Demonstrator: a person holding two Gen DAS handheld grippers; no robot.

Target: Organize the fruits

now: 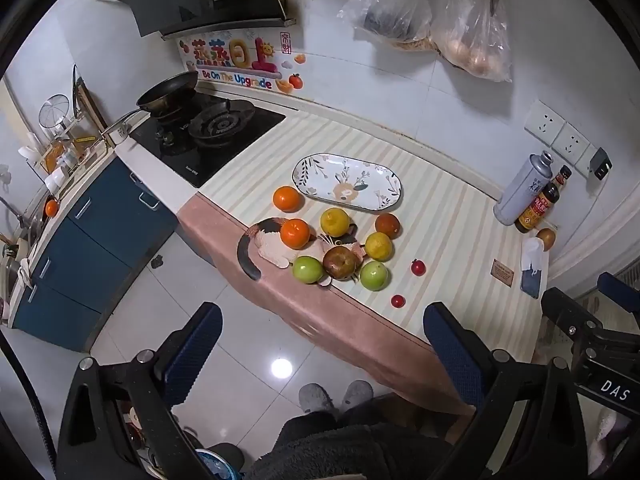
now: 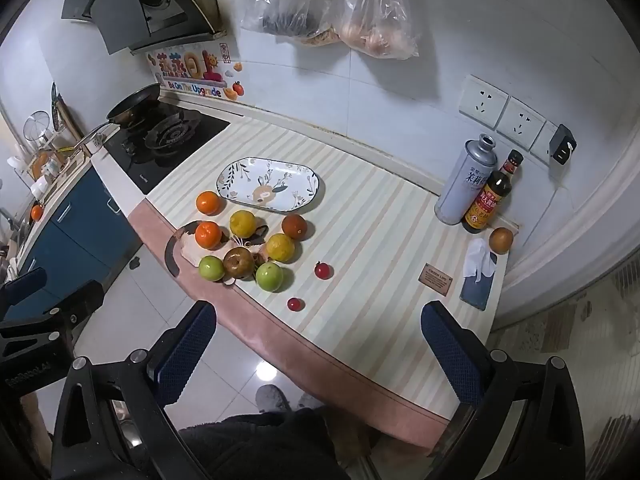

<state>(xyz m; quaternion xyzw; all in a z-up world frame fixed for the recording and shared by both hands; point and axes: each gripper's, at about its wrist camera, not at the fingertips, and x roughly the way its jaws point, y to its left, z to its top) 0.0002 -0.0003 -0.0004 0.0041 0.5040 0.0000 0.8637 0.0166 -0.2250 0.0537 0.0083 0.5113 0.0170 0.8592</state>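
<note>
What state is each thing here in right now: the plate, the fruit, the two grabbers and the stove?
Plate: empty, flat on the counter.
Fruit pile: loose beside the plate, none on it.
Left gripper: open, holding nothing.
Right gripper: open, holding nothing.
Stove: no flame visible.
Pan: on the burner.

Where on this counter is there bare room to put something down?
The striped mat is bare between the plate and the bottles, and along the front edge right of the two small red fruits. The plate is empty too. It is crowded in the fruit cluster near the stove.
</note>
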